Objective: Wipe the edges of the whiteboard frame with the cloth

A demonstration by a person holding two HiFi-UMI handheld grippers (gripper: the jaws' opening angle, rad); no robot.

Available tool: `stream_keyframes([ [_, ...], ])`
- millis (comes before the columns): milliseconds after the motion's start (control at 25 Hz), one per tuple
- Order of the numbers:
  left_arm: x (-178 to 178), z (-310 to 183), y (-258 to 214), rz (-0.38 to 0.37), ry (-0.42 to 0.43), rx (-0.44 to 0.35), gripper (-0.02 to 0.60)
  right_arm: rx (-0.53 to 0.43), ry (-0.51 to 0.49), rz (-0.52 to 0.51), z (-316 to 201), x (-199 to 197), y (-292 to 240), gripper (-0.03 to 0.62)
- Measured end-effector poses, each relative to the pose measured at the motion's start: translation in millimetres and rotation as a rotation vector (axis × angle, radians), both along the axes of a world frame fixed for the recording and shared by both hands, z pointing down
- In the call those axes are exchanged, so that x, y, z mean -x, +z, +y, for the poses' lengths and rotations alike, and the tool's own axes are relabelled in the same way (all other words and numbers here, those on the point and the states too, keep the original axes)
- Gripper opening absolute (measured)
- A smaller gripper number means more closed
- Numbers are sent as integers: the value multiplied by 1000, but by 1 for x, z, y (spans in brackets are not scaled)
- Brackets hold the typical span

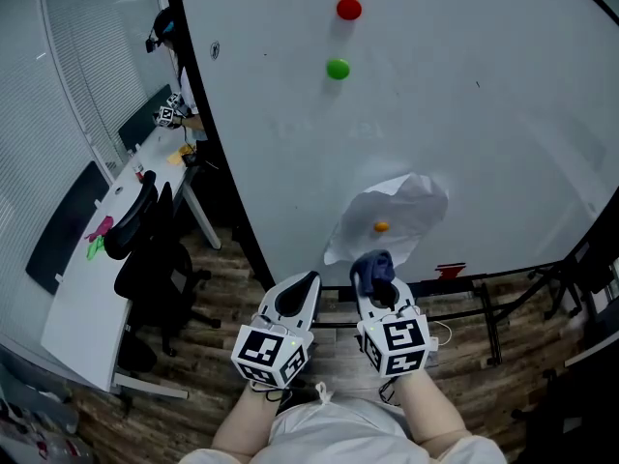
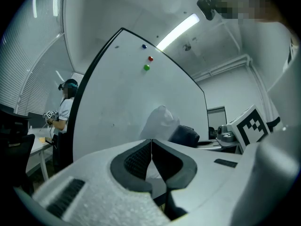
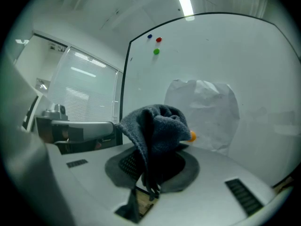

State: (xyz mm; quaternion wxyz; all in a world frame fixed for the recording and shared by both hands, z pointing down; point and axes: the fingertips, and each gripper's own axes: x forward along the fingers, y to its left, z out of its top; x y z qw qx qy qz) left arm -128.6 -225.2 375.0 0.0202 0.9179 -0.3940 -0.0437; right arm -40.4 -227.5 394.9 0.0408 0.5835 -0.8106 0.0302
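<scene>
A large whiteboard with a black frame stands in front of me. My right gripper is shut on a dark grey cloth, which bunches up above the jaws just short of the board's lower part. My left gripper is beside it, jaws shut with nothing between them. A sheet of white paper hangs on the board under an orange magnet. Red and green magnets sit higher up.
A white desk with a black office chair stands to the left. A person stands at its far end, beyond the board's left frame edge. The board's stand legs spread over the wooden floor at the right.
</scene>
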Motion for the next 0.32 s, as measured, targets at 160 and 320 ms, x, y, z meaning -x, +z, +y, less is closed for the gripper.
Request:
stream_keyframes([
  [160,-2,0,0,-4,-2,-1,18,4,-9,-9,-2,0,2,67],
  [320,-2,0,2,-3,-10,4,18,19,-10,-11,-3,-2,5,67],
])
